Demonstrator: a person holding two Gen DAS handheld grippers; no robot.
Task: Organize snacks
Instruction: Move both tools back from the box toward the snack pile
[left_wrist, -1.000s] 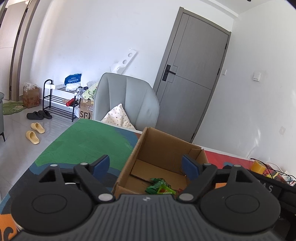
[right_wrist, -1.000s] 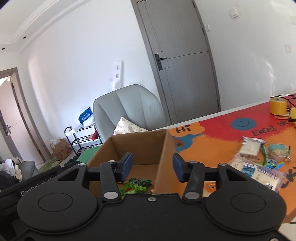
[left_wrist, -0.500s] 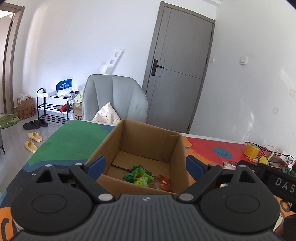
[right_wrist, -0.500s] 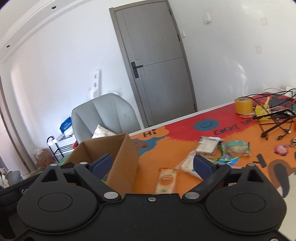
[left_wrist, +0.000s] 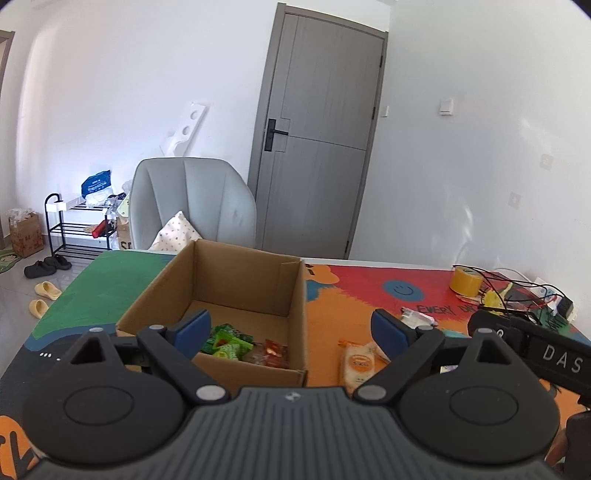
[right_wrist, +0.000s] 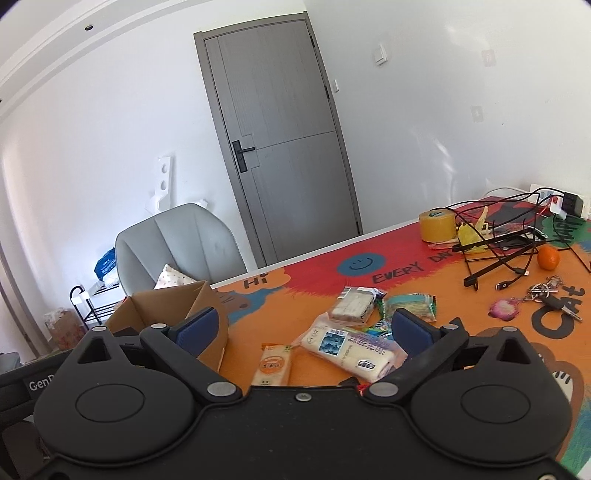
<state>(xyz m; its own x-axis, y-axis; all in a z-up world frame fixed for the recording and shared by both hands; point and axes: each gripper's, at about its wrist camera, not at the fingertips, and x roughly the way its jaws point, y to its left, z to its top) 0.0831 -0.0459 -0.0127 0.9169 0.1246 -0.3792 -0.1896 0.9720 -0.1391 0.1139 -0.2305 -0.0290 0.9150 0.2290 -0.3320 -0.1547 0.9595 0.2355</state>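
Both grippers hang over a colourful desk (right_wrist: 303, 295), holding nothing. The left gripper (left_wrist: 291, 328) has its jaws wide apart at the lower centre of its view, above the near wall of a box (left_wrist: 236, 291) that holds green and red packets (left_wrist: 229, 341). The right gripper's (right_wrist: 303, 328) jaws are opening, empty, over loose snacks (right_wrist: 347, 347) at centre frame, right of the box.

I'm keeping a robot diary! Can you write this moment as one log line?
left tool: open, empty | right tool: opening, empty | box: some snacks inside | table: snacks left
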